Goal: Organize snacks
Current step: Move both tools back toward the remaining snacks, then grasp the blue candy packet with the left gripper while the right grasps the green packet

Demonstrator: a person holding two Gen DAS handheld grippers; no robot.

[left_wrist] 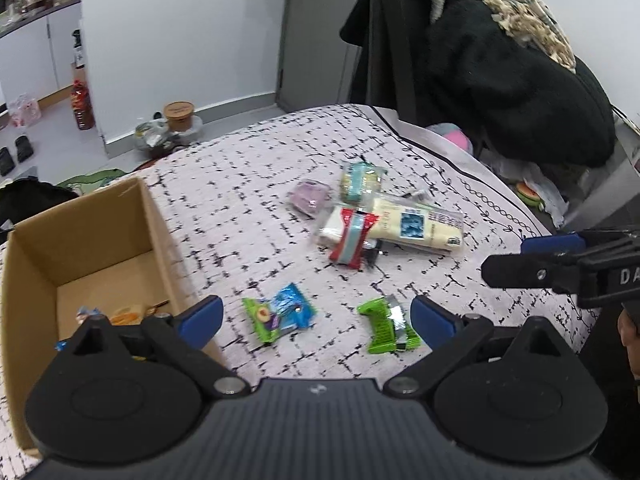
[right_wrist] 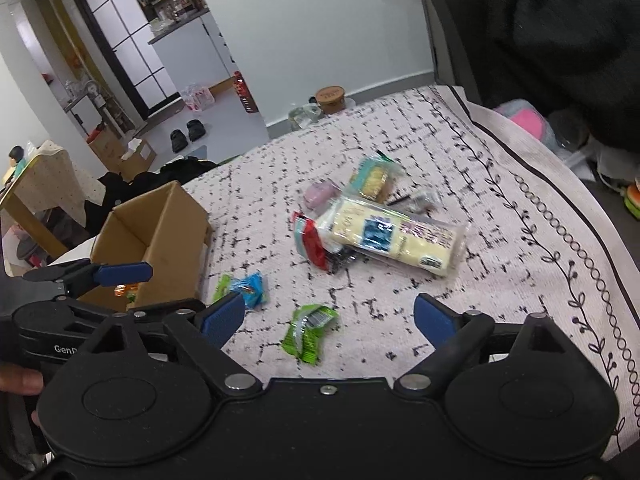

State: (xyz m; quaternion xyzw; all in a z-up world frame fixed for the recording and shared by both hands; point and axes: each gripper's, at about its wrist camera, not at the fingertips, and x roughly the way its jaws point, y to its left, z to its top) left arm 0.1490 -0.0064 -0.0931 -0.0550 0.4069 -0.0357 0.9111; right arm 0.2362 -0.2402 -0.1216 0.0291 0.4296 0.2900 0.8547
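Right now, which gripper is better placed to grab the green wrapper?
Probably the right gripper: it is open with the green wrapper directly between its fingers. The left gripper has it off-center, beside its right finger.

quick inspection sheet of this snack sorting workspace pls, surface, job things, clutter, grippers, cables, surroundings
surface: bed cover, pale with black dashes, vine border at its right edge.
job's things: cardboard box open at left, a few snacks already inside; blue-green packet and green packet lie nearest; further back a pile with the long cream packet, red striped packet, teal packet and purple packet.
clutter: nothing seen on the cover besides snacks.
grippers: left gripper open, empty; right gripper open, empty, above the green packet.
cables: nothing seen.
surroundings: dark clothes heaped at right; slippers on the floor; brown-lidded jar by the wall.
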